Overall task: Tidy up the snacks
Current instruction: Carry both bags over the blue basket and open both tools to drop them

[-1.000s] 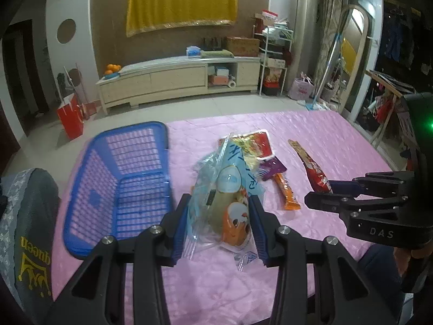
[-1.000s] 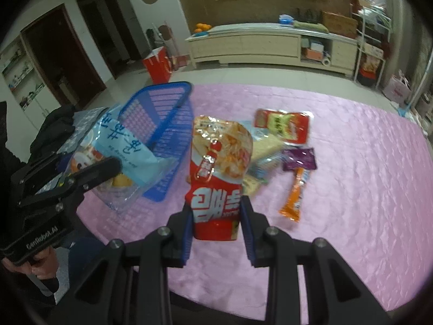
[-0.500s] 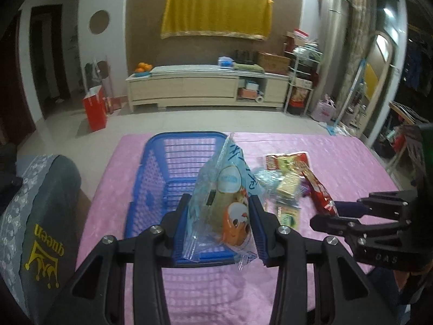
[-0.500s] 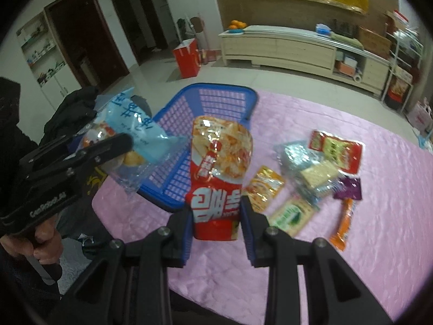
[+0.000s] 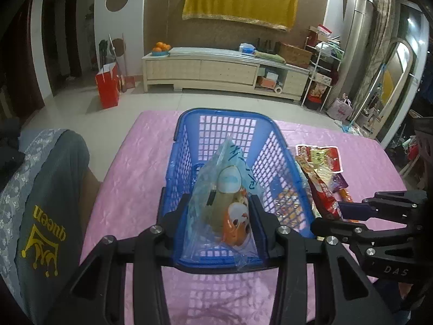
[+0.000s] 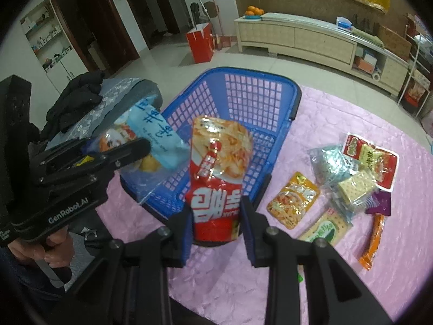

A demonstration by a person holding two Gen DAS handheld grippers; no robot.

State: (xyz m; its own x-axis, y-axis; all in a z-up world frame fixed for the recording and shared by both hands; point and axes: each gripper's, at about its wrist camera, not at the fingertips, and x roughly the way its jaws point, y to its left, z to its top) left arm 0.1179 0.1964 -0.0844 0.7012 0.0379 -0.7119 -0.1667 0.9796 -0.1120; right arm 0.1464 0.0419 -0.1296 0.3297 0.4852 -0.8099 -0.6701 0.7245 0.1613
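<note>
A blue plastic basket (image 5: 186, 146) (image 6: 286, 100) stands on the pink tablecloth (image 5: 130, 178). My left gripper (image 5: 220, 214) is shut on a clear blue-printed snack bag (image 5: 227, 189) (image 6: 154, 132), held above the basket's near end. My right gripper (image 6: 216, 216) is shut on a red and orange snack pouch (image 6: 216, 173) (image 5: 322, 197), held over the basket's near right rim. Loose snacks lie to the right of the basket: a yellow packet (image 6: 293, 200), a cracker pack (image 6: 354, 187), a red tray pack (image 6: 373, 159) and an orange stick (image 6: 372, 243).
A grey cushioned seat (image 5: 40, 203) sits off the table's left edge. Beyond the table are a tiled floor, a red paper bag (image 5: 108, 85), a long low cabinet (image 5: 224, 70) and a wire rack (image 5: 322, 78). A hand (image 6: 51, 246) grips the left tool.
Both grippers have carried their snack bags leftward across the table, from over the loose snacks to over the blue basket. The grips have not changed.
</note>
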